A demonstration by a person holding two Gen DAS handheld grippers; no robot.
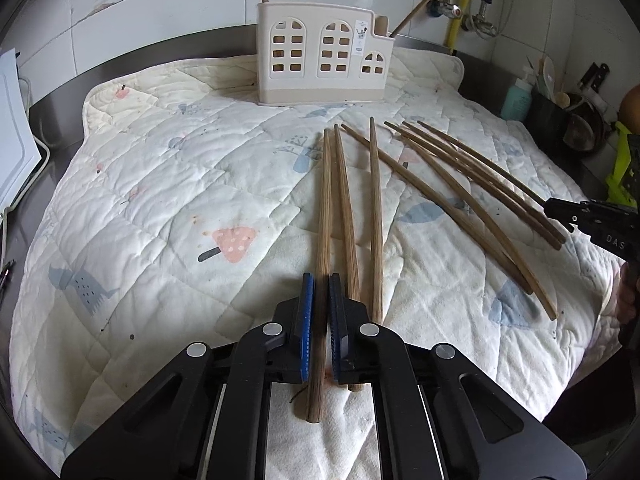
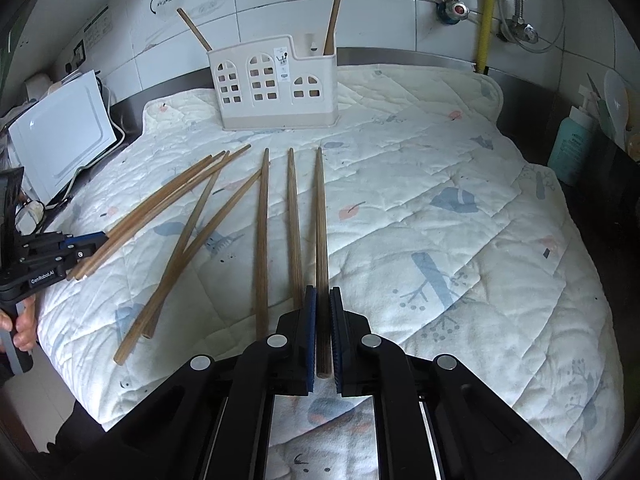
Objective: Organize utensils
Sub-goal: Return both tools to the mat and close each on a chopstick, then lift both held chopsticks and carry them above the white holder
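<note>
Your left tool (image 1: 322, 280) is clamped on the leftmost brown wooden chopstick (image 1: 323, 208), its blue-padded fingers (image 1: 306, 312) pressing both sides near the thick end. Your right tool (image 2: 323, 292) is likewise closed on the rightmost brown wooden chopstick (image 2: 321, 220) of its view. Both sticks lie pointing toward the cream plastic utensil holder with arched window cut-outs (image 1: 324, 58), which stands upright at the far edge of the white quilted printed mat (image 1: 160, 200) covering the bench. Two wooden sticks (image 2: 334, 8) already stand in the holder. The remaining loose chopsticks (image 1: 472, 196) lie on the mat between the two tools, some crossing. A teal bottle (image 2: 570, 148) stands beside the mat.
</note>
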